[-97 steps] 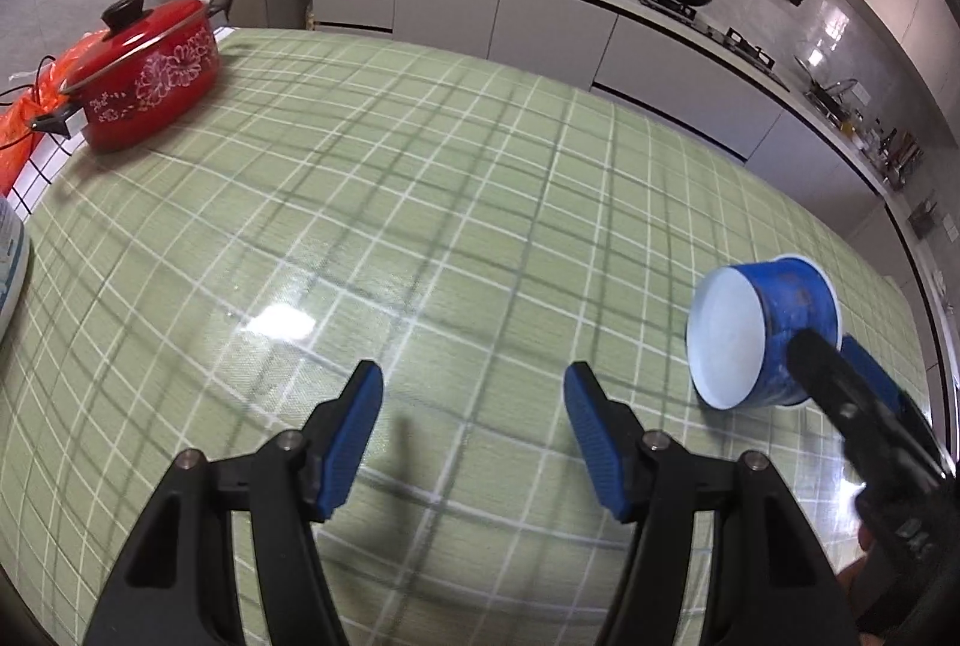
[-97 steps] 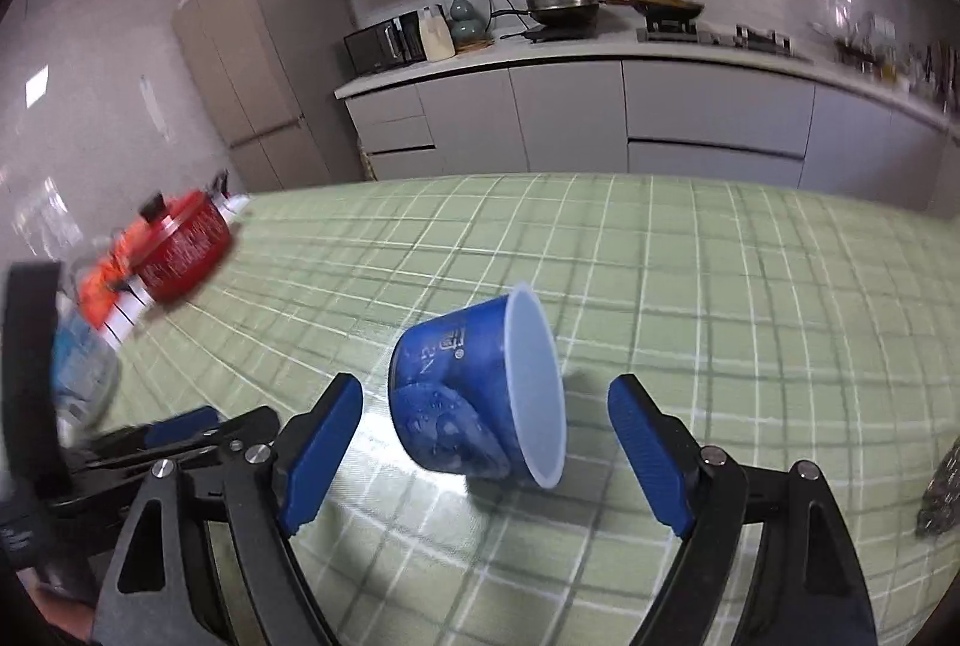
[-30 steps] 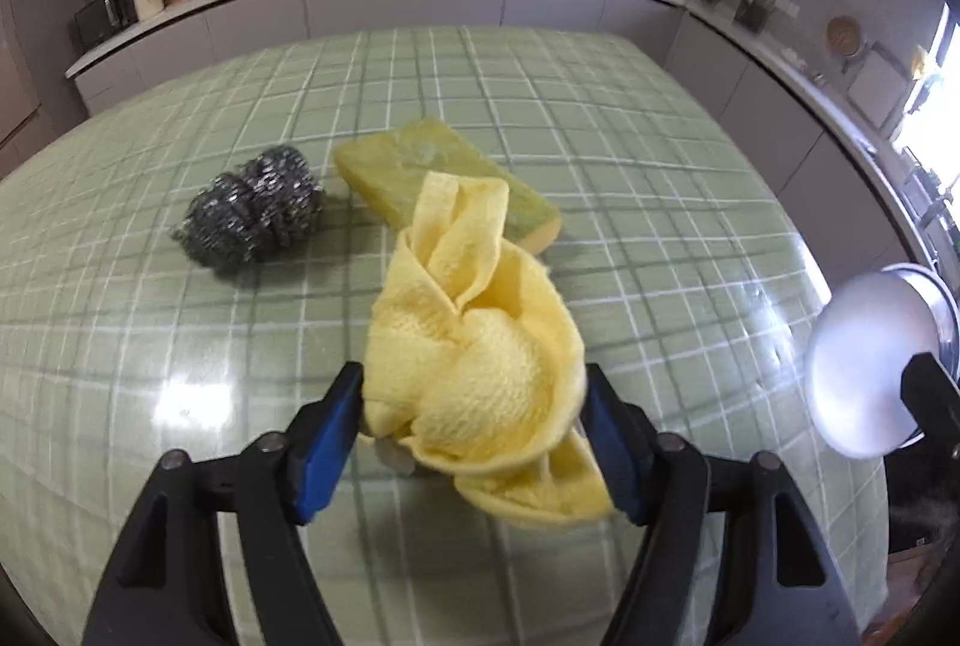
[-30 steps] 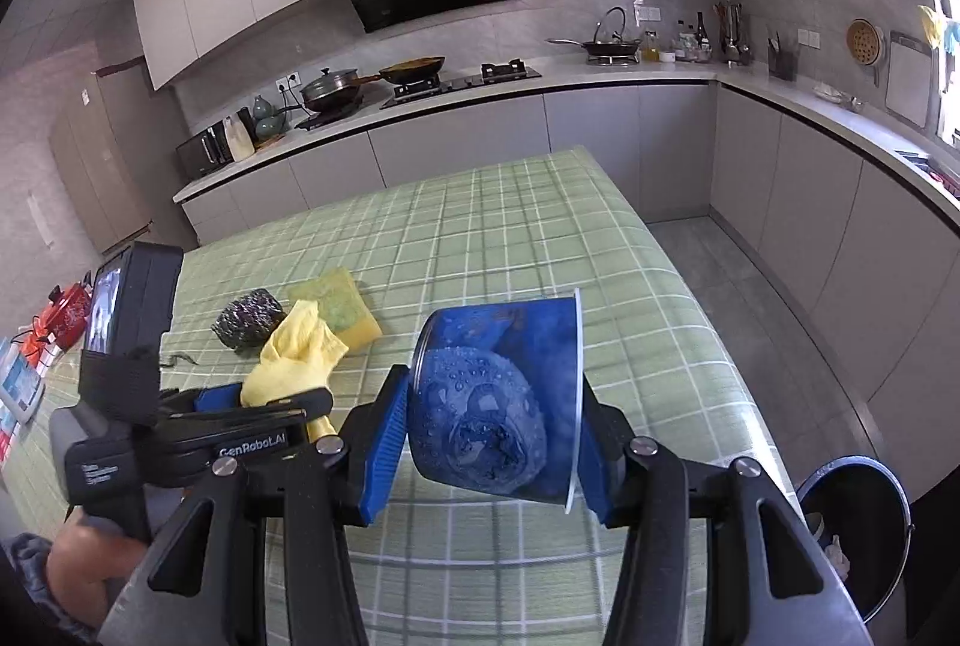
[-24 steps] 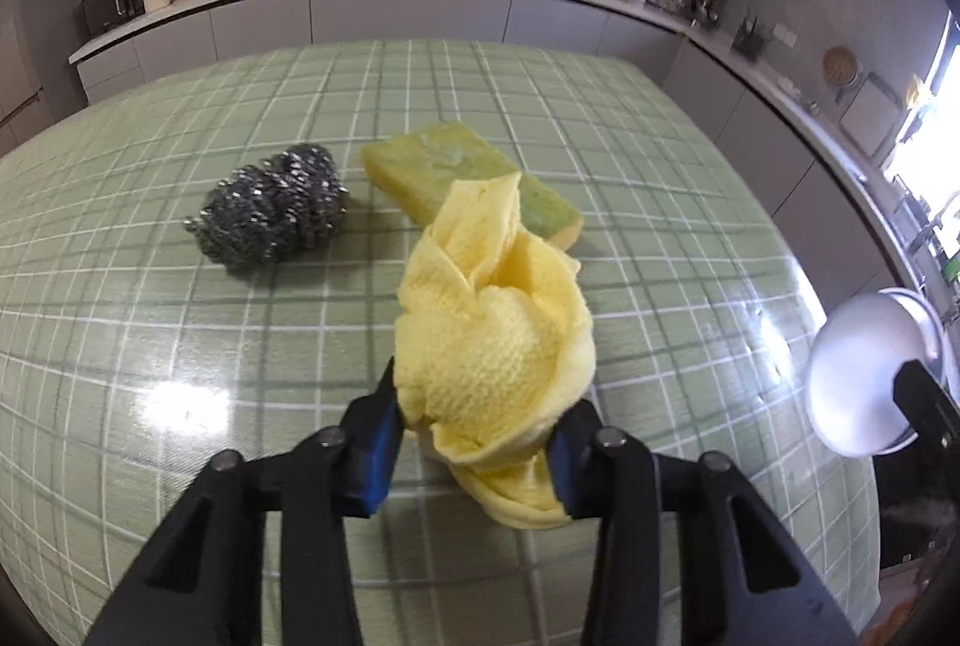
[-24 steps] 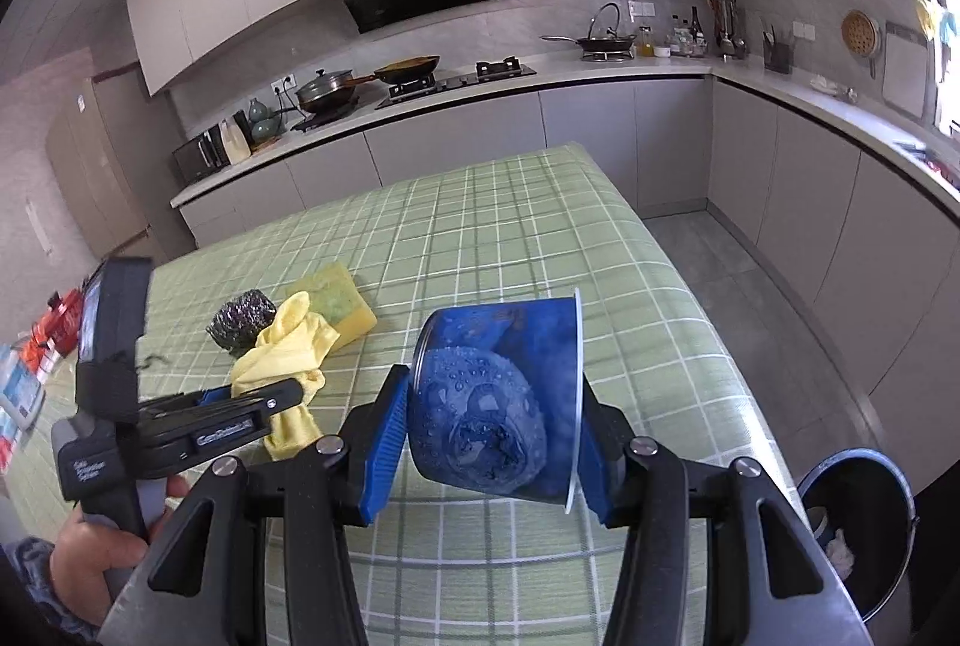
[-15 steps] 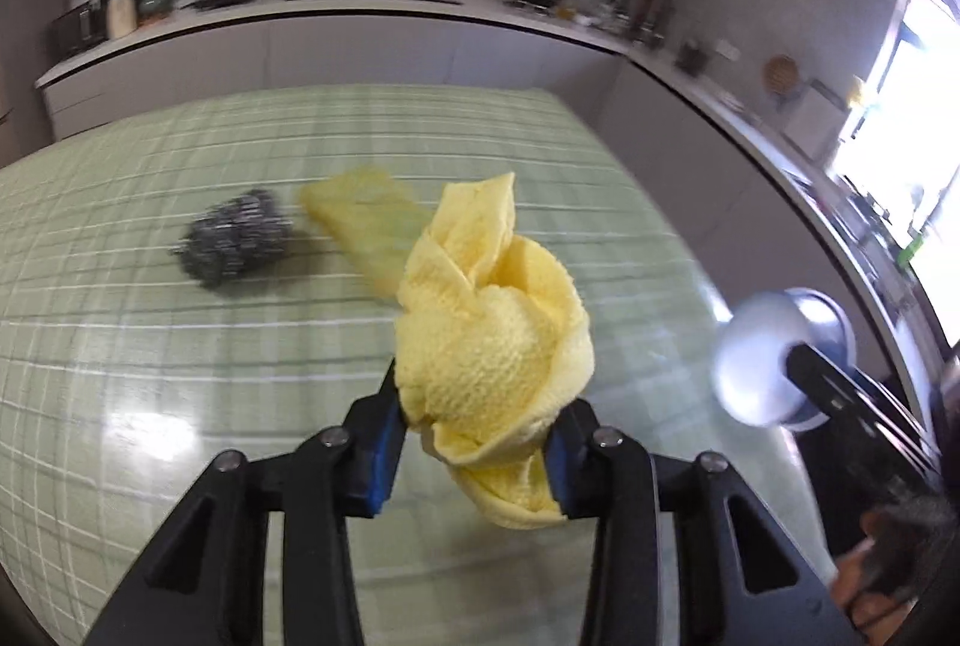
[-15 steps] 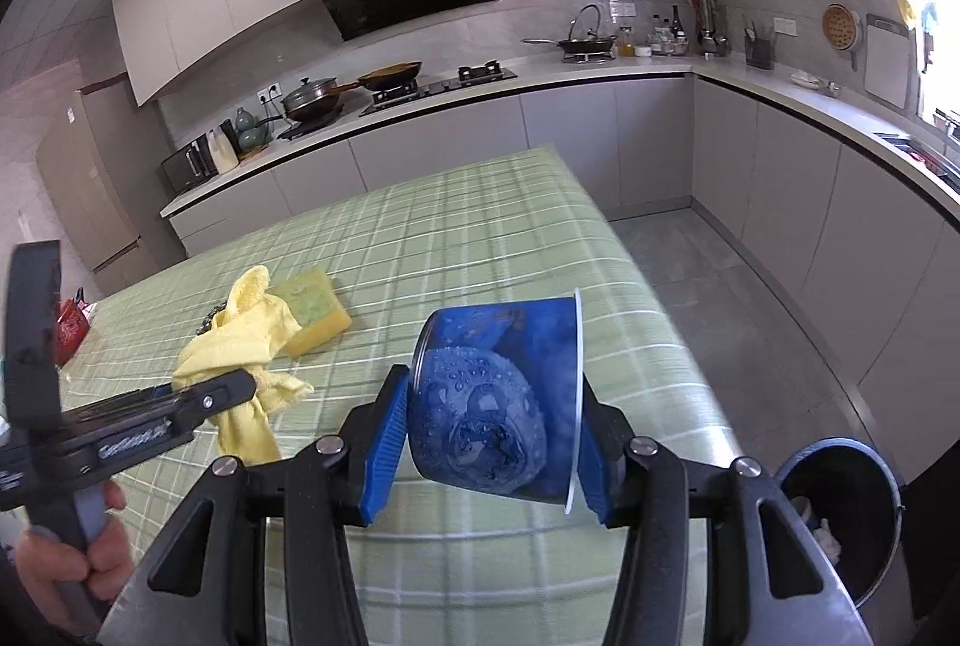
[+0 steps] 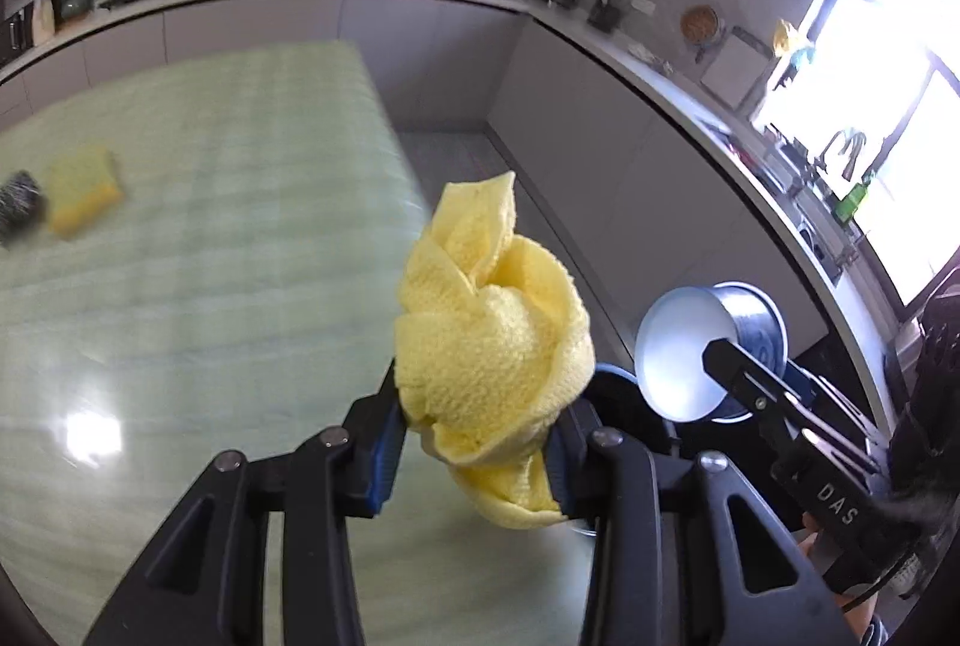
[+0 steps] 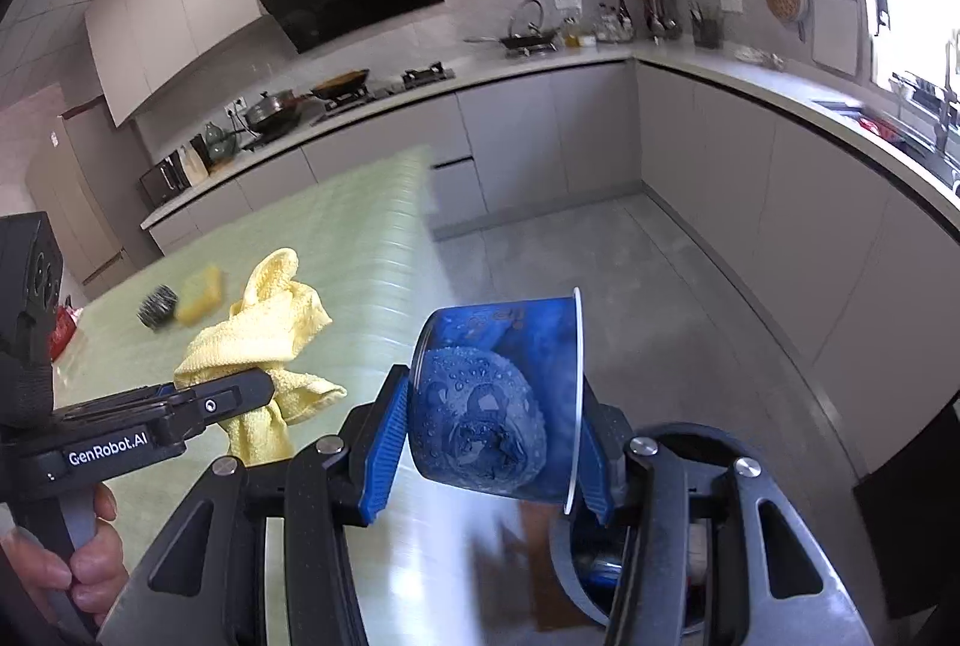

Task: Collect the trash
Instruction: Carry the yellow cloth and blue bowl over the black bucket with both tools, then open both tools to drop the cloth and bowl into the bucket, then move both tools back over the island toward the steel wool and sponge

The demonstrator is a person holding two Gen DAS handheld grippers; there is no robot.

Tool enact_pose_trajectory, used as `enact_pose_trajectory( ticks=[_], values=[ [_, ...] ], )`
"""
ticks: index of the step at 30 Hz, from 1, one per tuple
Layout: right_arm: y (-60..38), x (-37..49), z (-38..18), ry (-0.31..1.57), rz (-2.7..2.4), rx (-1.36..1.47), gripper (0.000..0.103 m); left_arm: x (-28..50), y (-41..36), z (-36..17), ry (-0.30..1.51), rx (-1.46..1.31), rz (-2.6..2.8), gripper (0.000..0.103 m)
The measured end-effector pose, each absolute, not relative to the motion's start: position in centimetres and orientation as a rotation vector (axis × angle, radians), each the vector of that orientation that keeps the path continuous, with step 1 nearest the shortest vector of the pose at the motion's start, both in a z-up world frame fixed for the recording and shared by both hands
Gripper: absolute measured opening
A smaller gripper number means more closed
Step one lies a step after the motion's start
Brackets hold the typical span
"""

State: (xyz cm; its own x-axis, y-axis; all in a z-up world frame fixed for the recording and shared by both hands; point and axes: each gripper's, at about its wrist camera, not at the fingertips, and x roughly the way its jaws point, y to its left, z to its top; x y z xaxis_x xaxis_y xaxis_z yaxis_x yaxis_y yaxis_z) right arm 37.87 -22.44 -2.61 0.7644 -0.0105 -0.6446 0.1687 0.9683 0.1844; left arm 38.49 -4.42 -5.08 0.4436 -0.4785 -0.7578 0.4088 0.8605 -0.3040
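Two pieces of trash are in hand right now and neither is binned yet, so I'd call this roughly the halfway mark. My left hand-held gripper [image 9: 474, 445] is clamped tight on the crumpled yellow cloth [image 9: 489, 340], which bulges out above the pads and hangs below them. My right hand-held gripper [image 10: 489, 457] is squeezed on the blue cup [image 10: 498, 400], held on its side with the rim pointing right. Both loads are off the table [image 9: 198, 238] and out past its end, over the grey floor [image 10: 648, 322]. The trash bin [image 10: 690, 574] sits on the floor just below the right gripper, mostly hidden behind its frame; I can make out some stuff already in it. What's left, as I read it: drop the cup, drop the cloth, then maybe go back for the yellow sponge [image 9: 81, 190] and the steel scourer [image 9: 18, 211] sitting near each other far back on the table, if those count as trash. There's plenty of open floor between table and cabinets. The two grippers are near each other though, so I'd release one at a time.
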Motion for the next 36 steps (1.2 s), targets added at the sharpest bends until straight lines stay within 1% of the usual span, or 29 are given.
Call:
enact_pose_trajectory(
  ticks=[4,8,16,19,21,22,23,24,27,36],
  values=[
    [-29.7,34.8,-4.6,0.76,-0.115,0.24,0.052,36.0,-10.9,-5.9,1.005,-0.083,-0.577,0.04],
    [-34.6,32.8,-7.4,0.829,-0.125,0.281,0.052,34.4,-14.6,-7.2,1.05,-0.045,-0.589,0.04],
    [-37.2,33.2,-14.1,0.97,-0.059,0.276,0.052,34.0,-19.7,-12.9,1.157,0.052,-0.515,0.043],
    [-37.2,34.3,-15.8,1.009,-0.03,0.258,0.053,34.5,-21.3,-14.8,1.201,0.081,-0.492,0.05],
    [-37.2,34.8,-16.5,1.03,-0.031,0.227,0.055,35.2,-22.1,-15.8,1.242,0.096,-0.463,0.056],
    [-37.1,35.1,-16.6,1.032,-0.034,0.216,0.063,35.4,-22.4,-16.1,1.252,0.096,-0.456,0.057],
    [-37.3,35.2,-16.6,1.028,-0.04,0.212,0.068,35.6,-22.6,-16.2,1.257,0.097,-0.444,0.06],
    [-37.4,35.2,-16.6,1.024,-0.042,0.216,0.068,35.9,-22.6,-16.0,1.253,0.099,-0.425,0.062],
    [-37.8,35.4,-15.9,0.998,-0.058,0.212,0.07,36.2,-22.3,-14.7,1.22,0.074,-0.414,0.064],
    [-36.5,36.2,-11.3,0.934,-0.09,0.179,0.07,35.2,-20.2,-9.2,1.118,0.006,-0.426,0.064]
  ],
)
